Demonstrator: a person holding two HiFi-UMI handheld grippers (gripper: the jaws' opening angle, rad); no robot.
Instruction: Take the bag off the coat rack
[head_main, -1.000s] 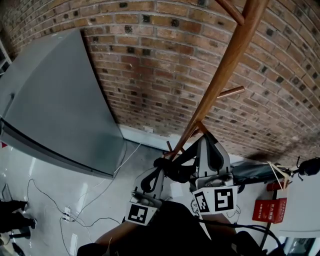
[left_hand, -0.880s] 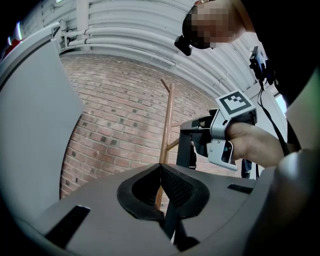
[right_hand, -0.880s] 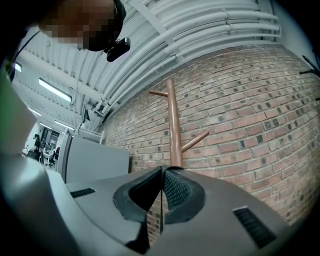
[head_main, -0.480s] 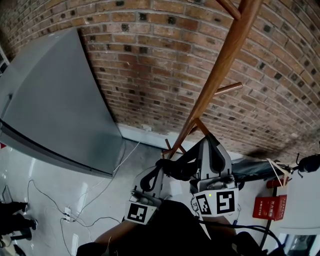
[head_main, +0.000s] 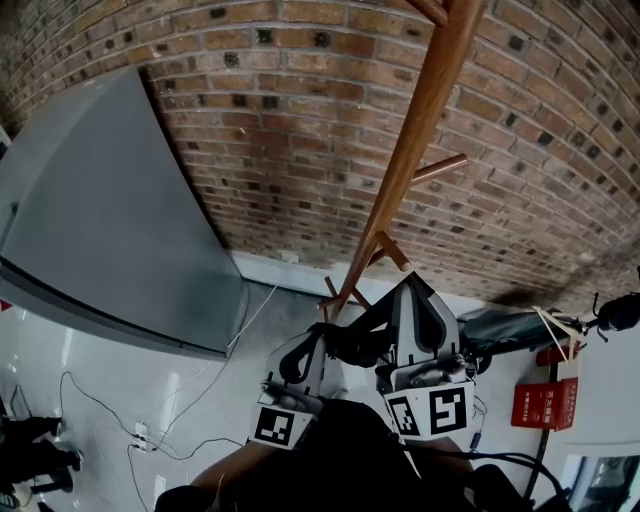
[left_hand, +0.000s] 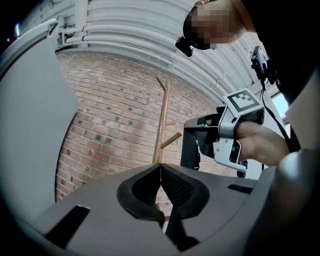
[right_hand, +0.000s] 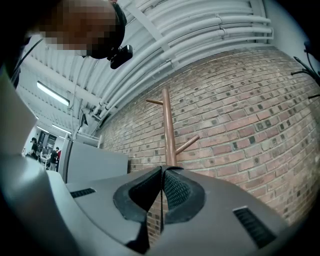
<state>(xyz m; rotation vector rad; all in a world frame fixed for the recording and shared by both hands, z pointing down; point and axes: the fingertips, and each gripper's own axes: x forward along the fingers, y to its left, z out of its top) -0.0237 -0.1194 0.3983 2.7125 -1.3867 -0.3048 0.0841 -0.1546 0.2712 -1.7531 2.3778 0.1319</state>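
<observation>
Wooden pegs on the coat rack (head_main: 410, 170) are standing bare against the brick wall (head_main: 300, 130), and the bag's black strap (head_main: 352, 337) is running between the two grippers low beside the pole. The left gripper (left_hand: 160, 169) and right gripper (right_hand: 162, 171) are each pinching that strap with jaws pressed together, probably to share the load. The bag's body may be the dark mass (head_main: 340, 455) beneath them.

Two hand-held grippers (head_main: 322, 338) (head_main: 412, 288), one coat rack (head_main: 420, 130), one black strap (head_main: 355, 340).
</observation>
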